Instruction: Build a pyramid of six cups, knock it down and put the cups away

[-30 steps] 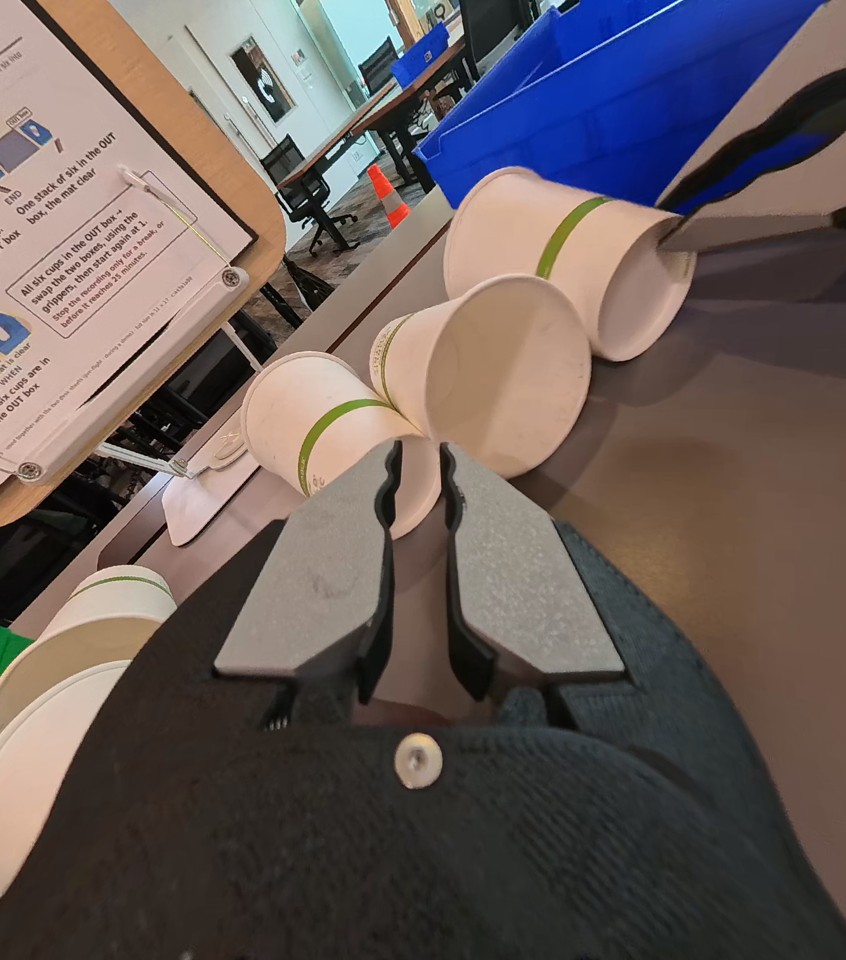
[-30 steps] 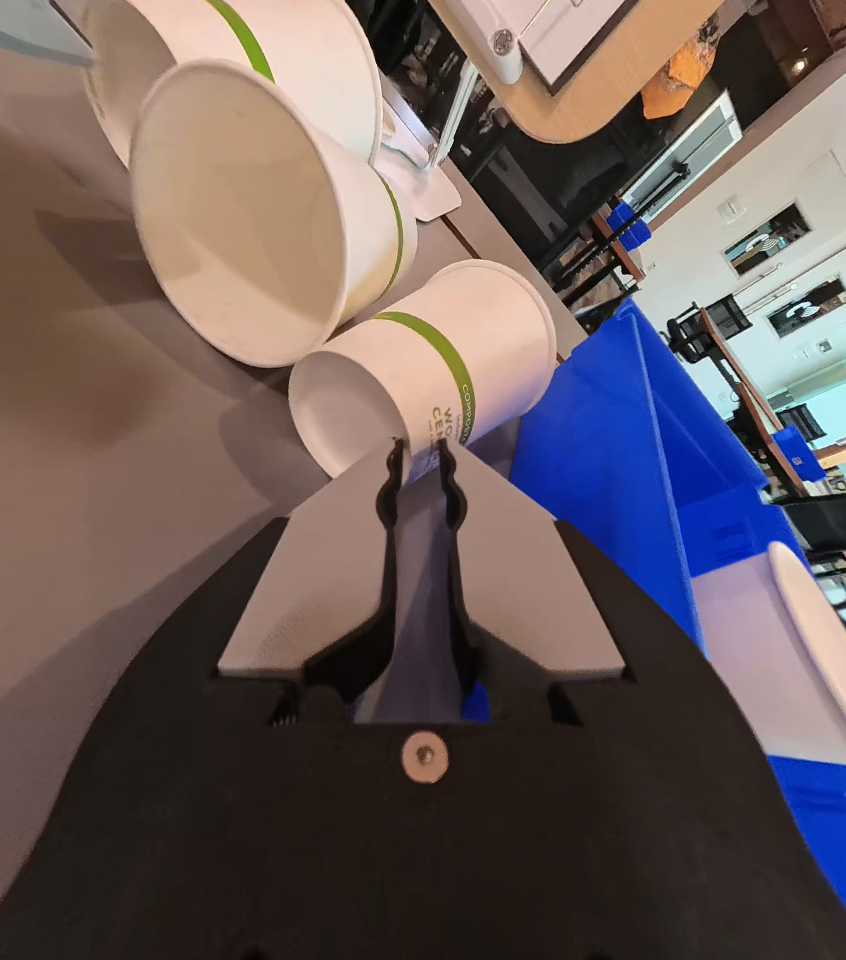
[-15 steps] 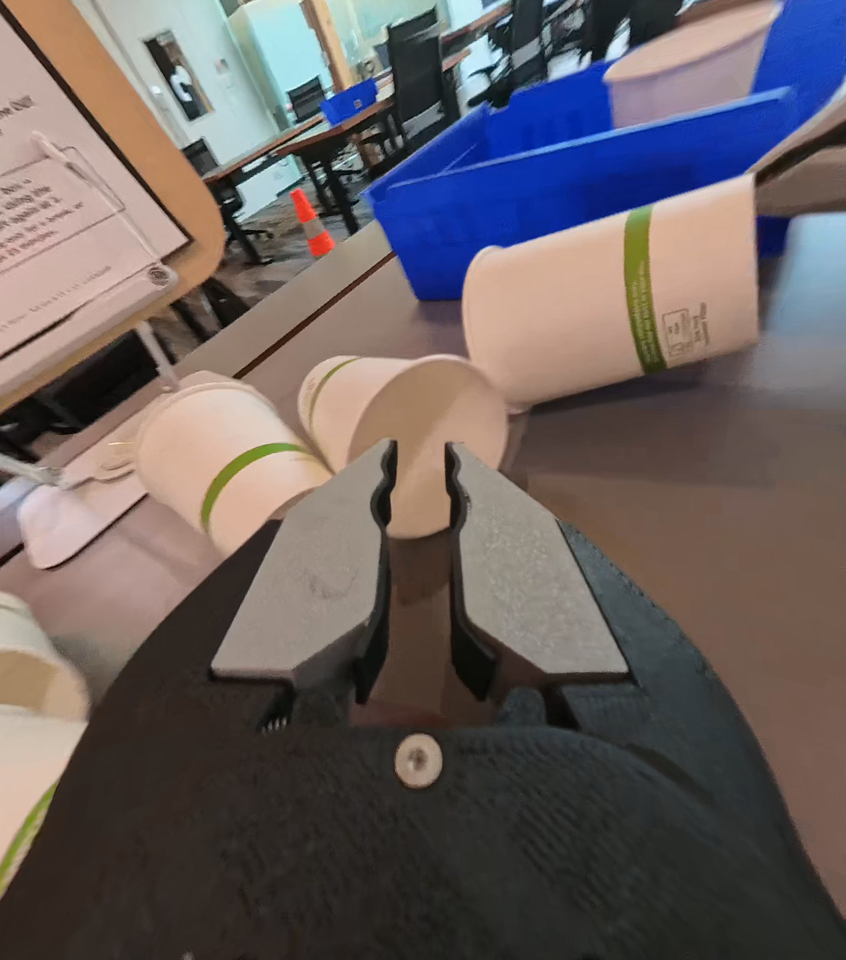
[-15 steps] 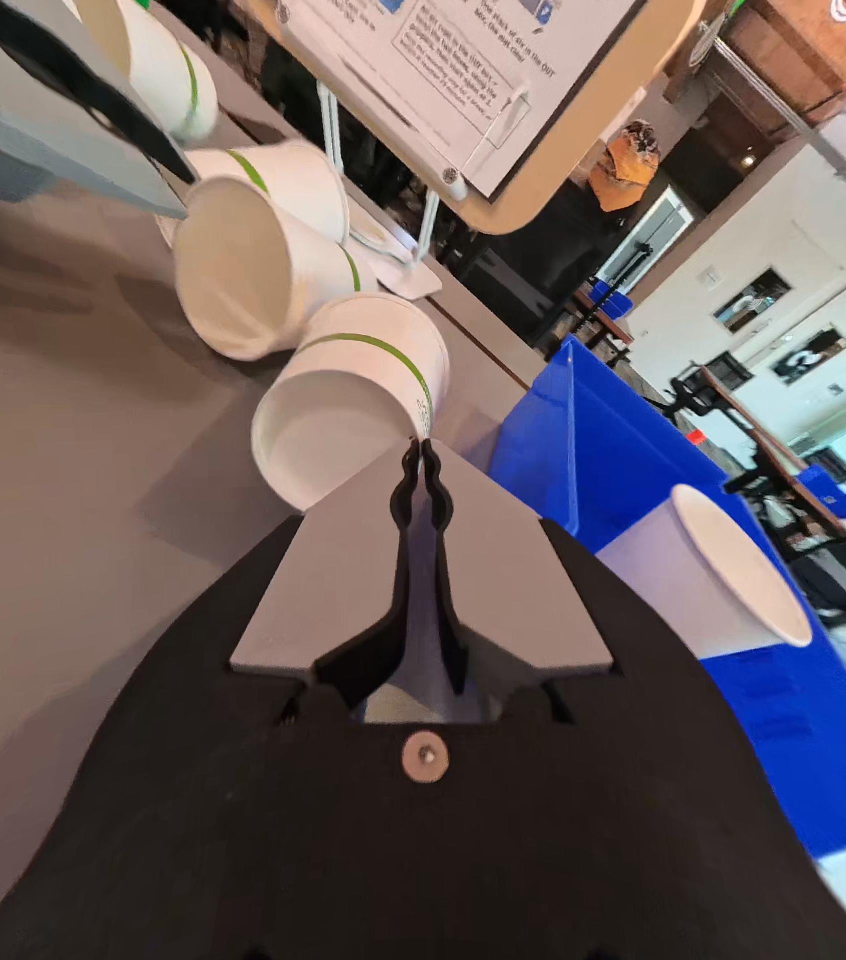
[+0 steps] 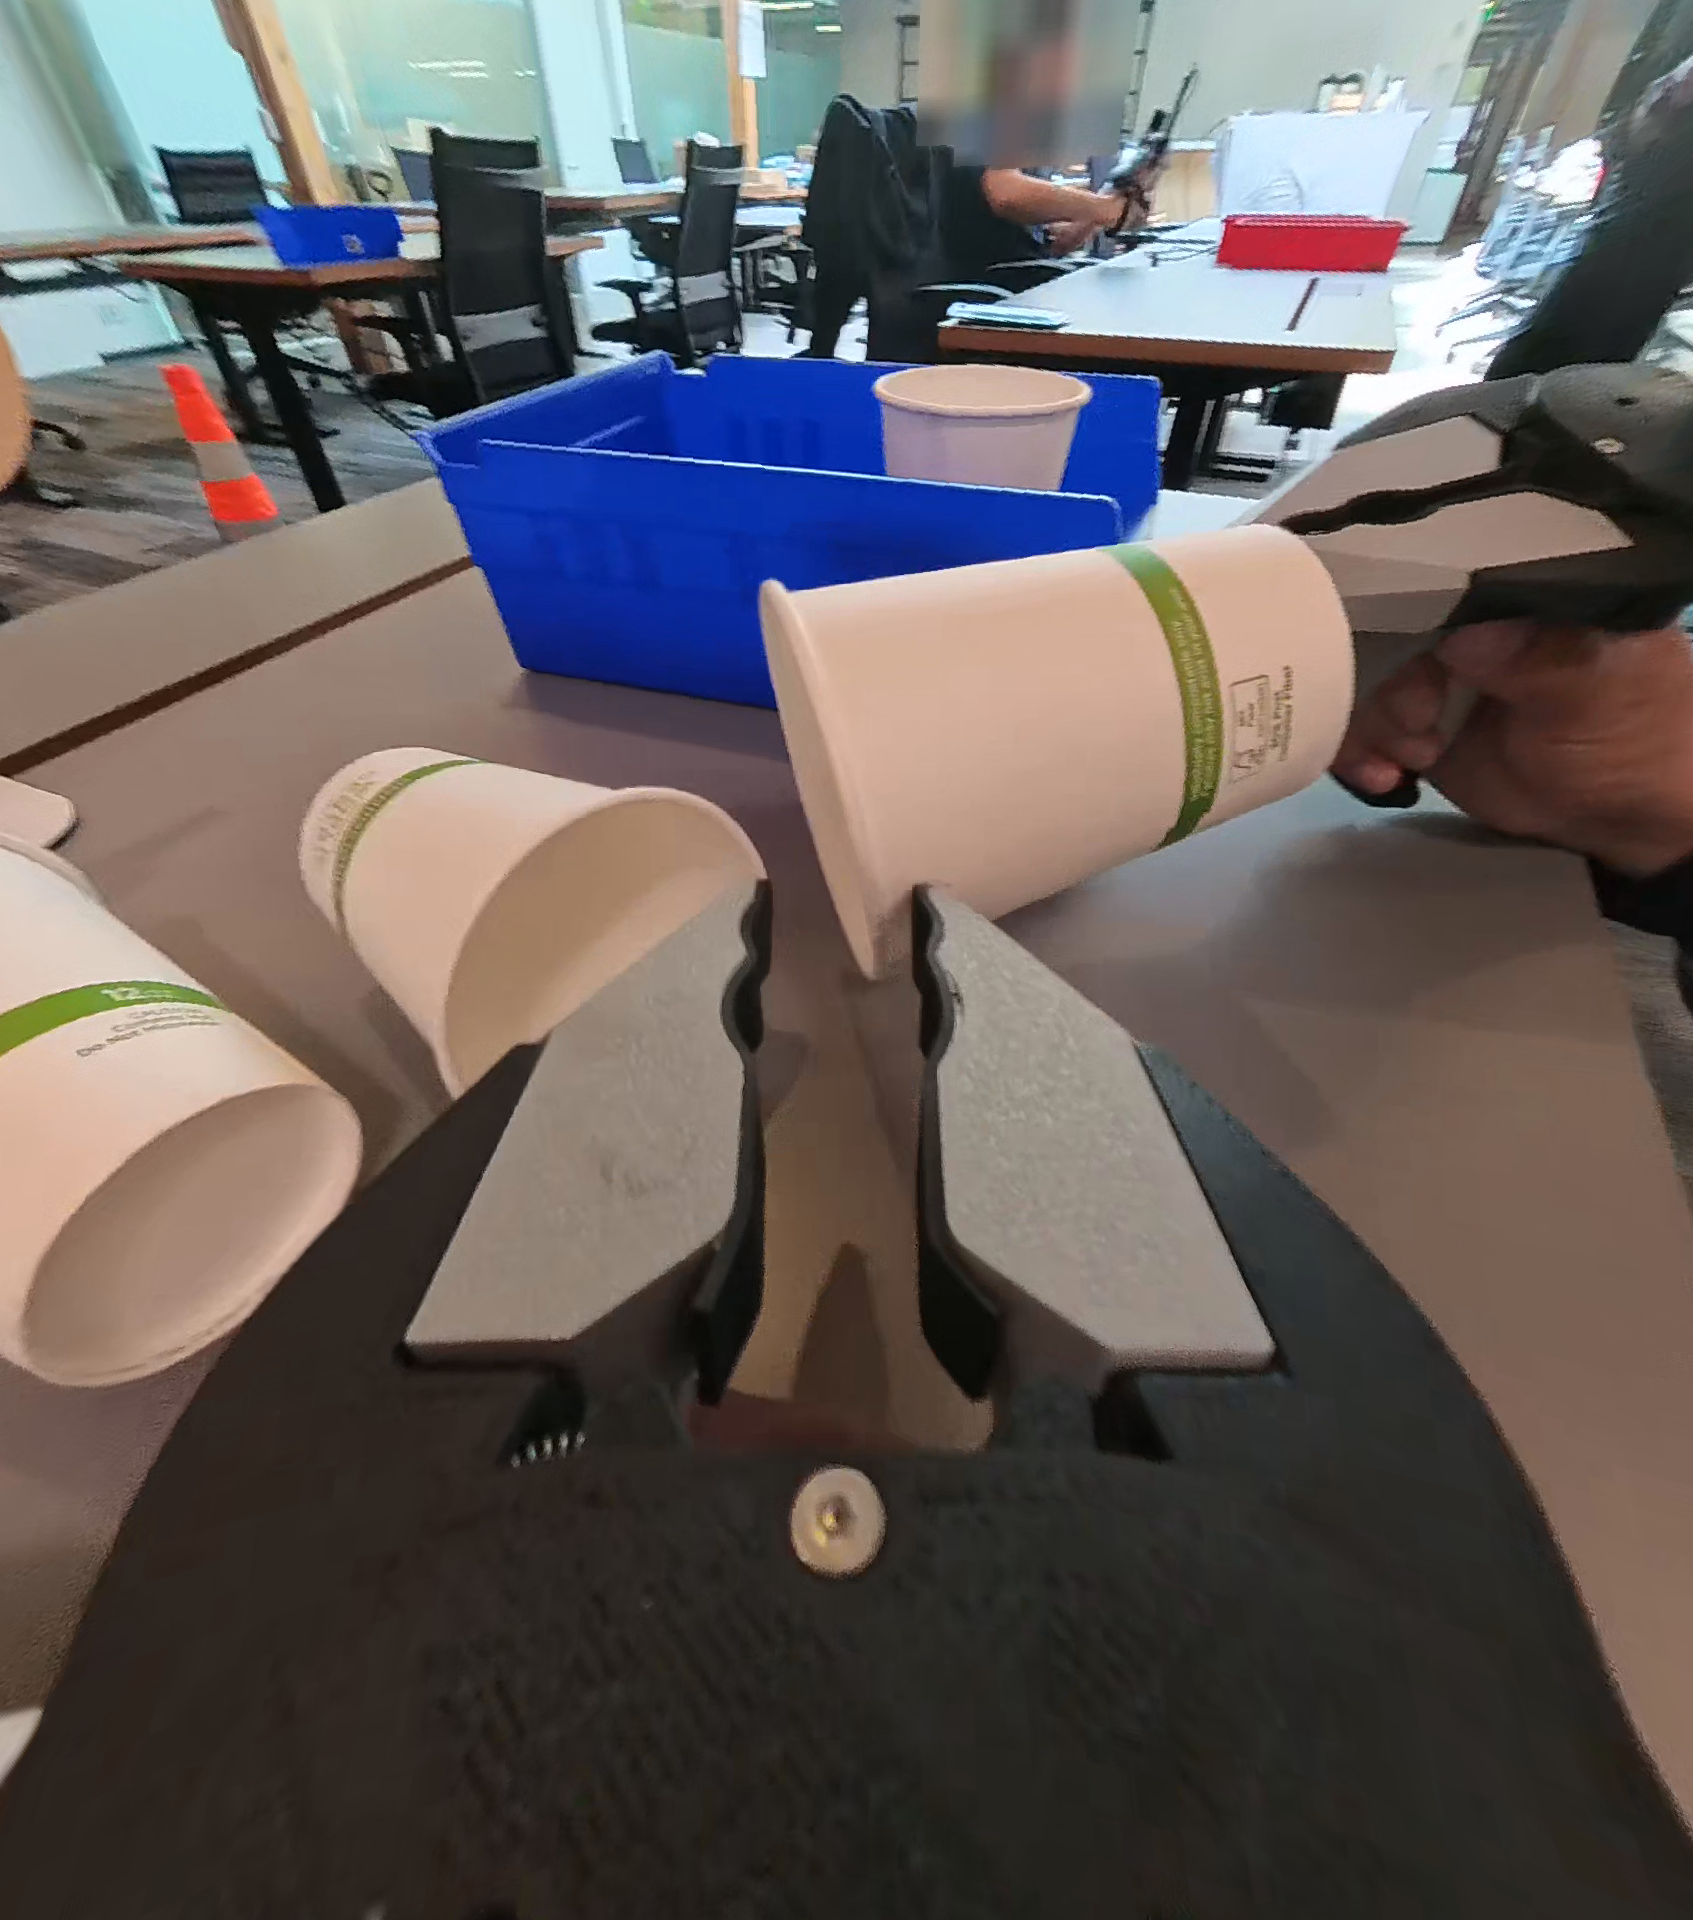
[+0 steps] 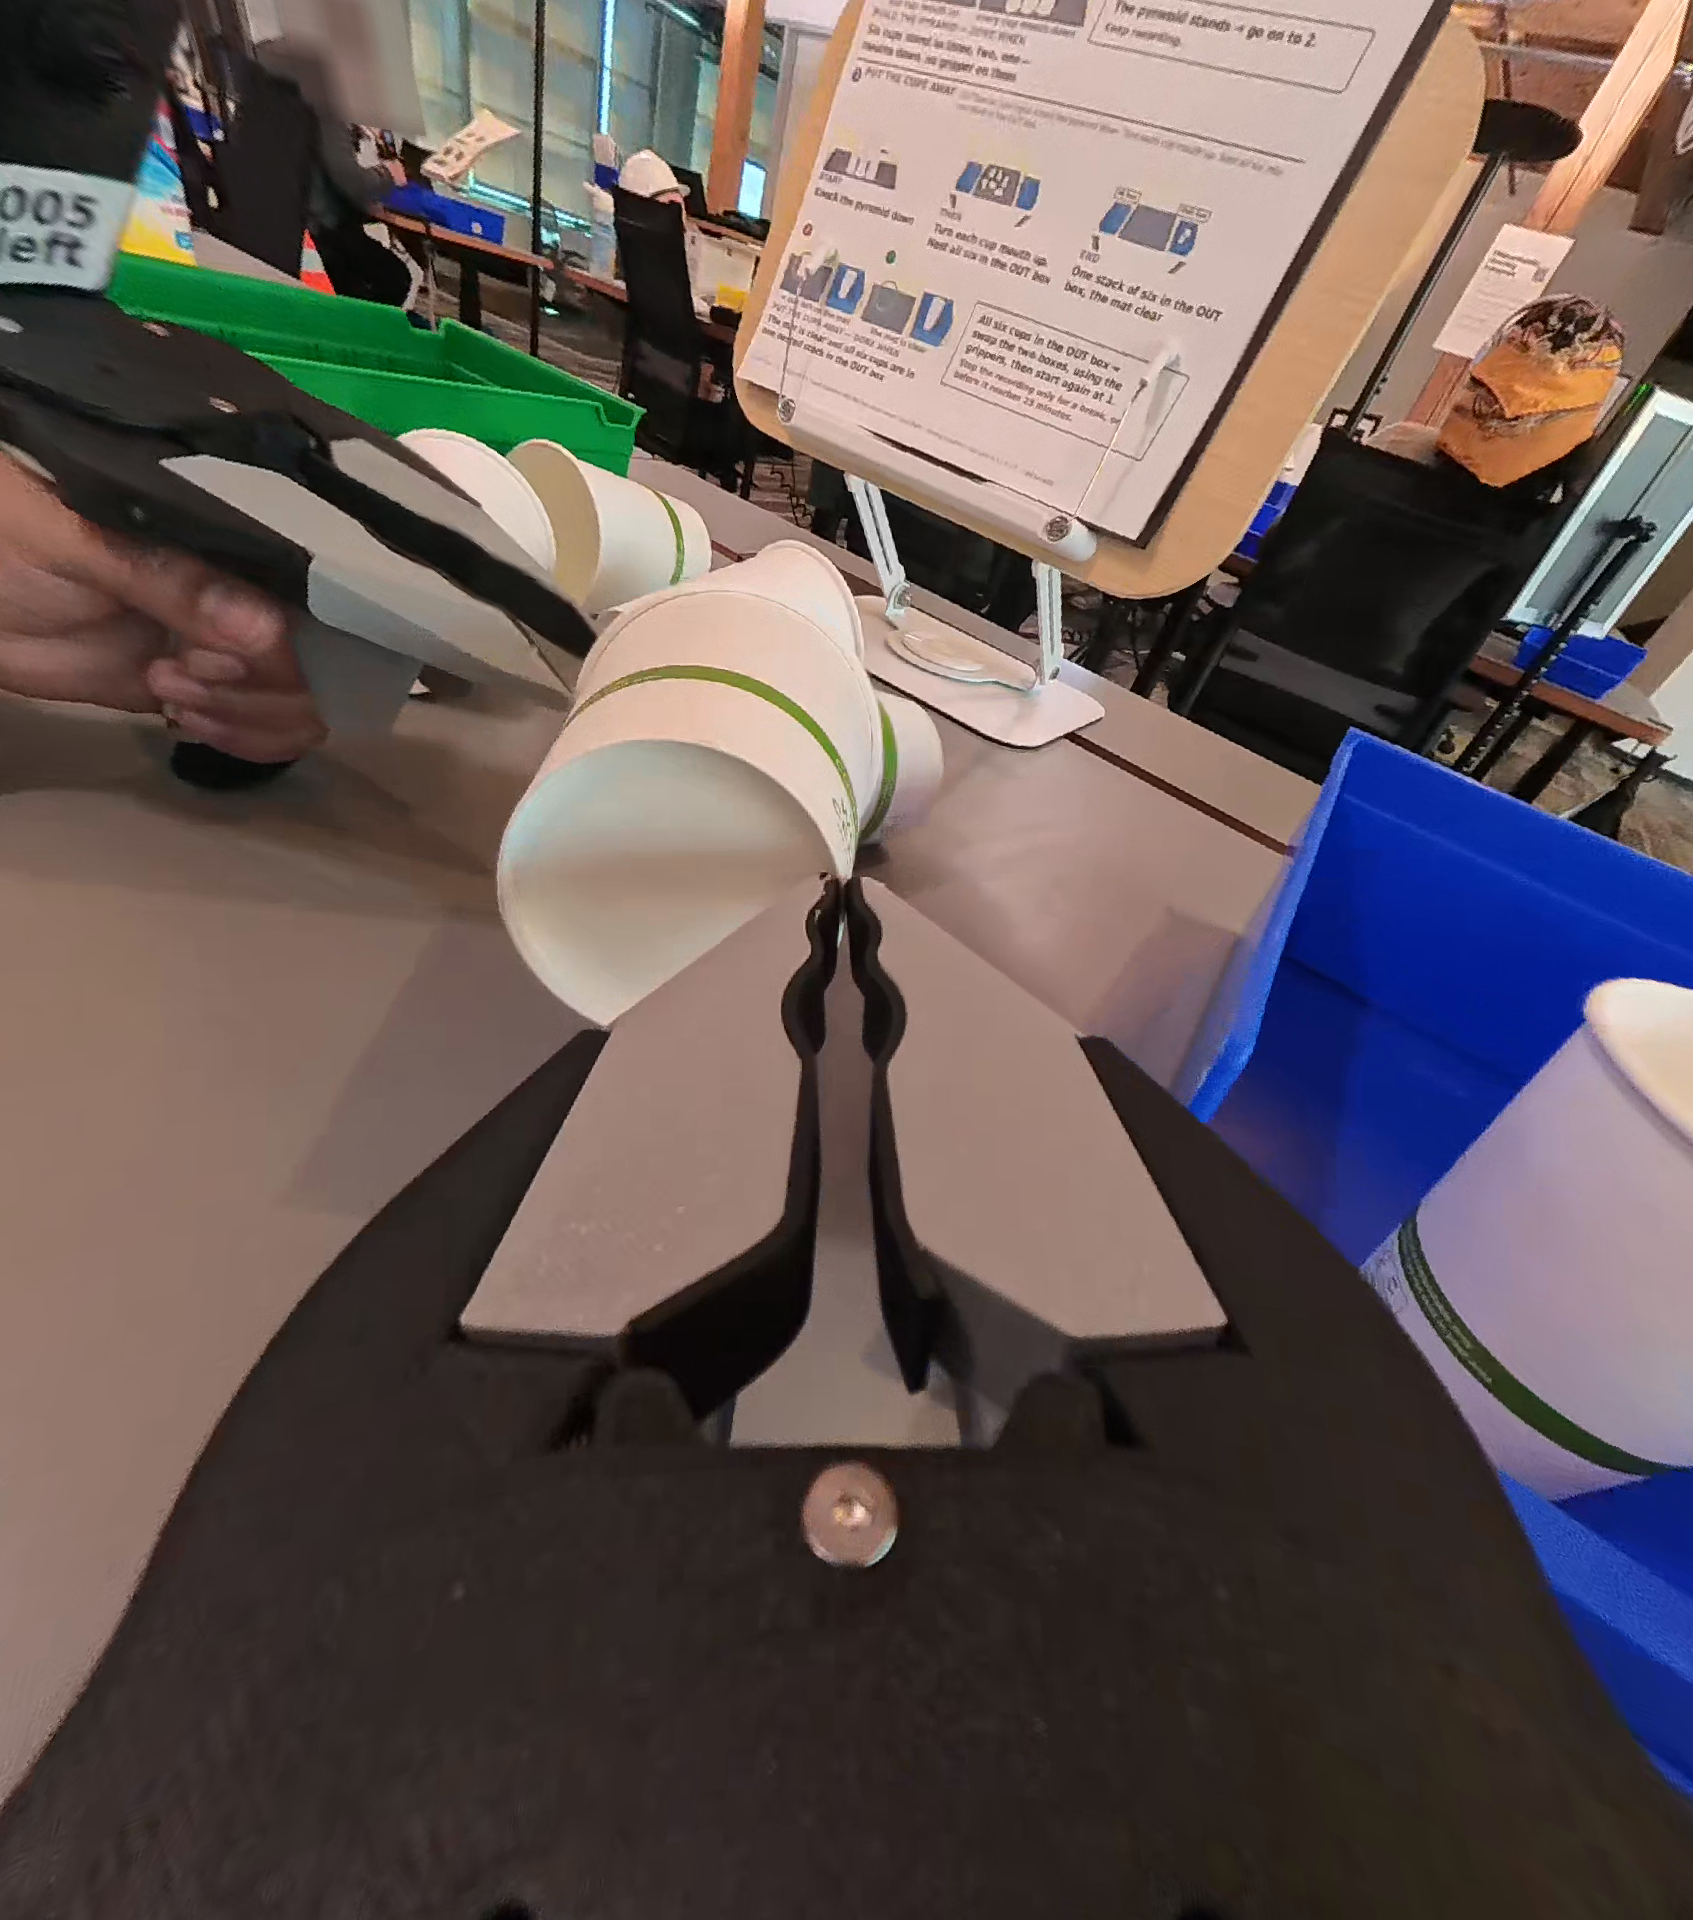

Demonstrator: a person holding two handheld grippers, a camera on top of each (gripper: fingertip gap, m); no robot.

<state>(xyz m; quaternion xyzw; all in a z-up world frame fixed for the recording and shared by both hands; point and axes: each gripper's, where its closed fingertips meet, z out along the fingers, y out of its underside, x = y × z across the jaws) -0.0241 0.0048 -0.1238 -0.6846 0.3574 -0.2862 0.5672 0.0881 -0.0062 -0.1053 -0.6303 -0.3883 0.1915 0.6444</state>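
In an open office of long desks and black chairs, a grey table (image 5: 1289,1039) carries our fallen pyramid. We are clearing up: one cup (image 5: 977,426) already stands mouth-up in the blue box (image 5: 676,551) at the table's far side, and an instruction board (image 6: 1081,239) on a stand looks on.

Our right gripper (image 6: 840,896) has its fingers pinched together on the rim of a held cup (image 5: 1050,727), which it carries on its side, bottom toward the left-hand camera, clear of the table or barely above it. The pinch sits at the very tips, on a thin paper lip. We judge that the step in hand is to turn this cup mouth-up and nest it into the one in the box. Done well, that means a slow roll of the wrist, steady pressure so the lip neither slips nor creases, and a straight descent into the waiting cup.

Our left gripper (image 5: 840,935) hovers with its fingers parted and nothing between them. The held cup's bottom edge lies just beyond its tips. A tipped cup (image 5: 509,883) lies just left of those tips, mouth toward us, and a nearer cup (image 5: 94,1164) rests farther left. Two more cups (image 6: 603,530) lie by the green box (image 6: 385,358), behind the left gripper.
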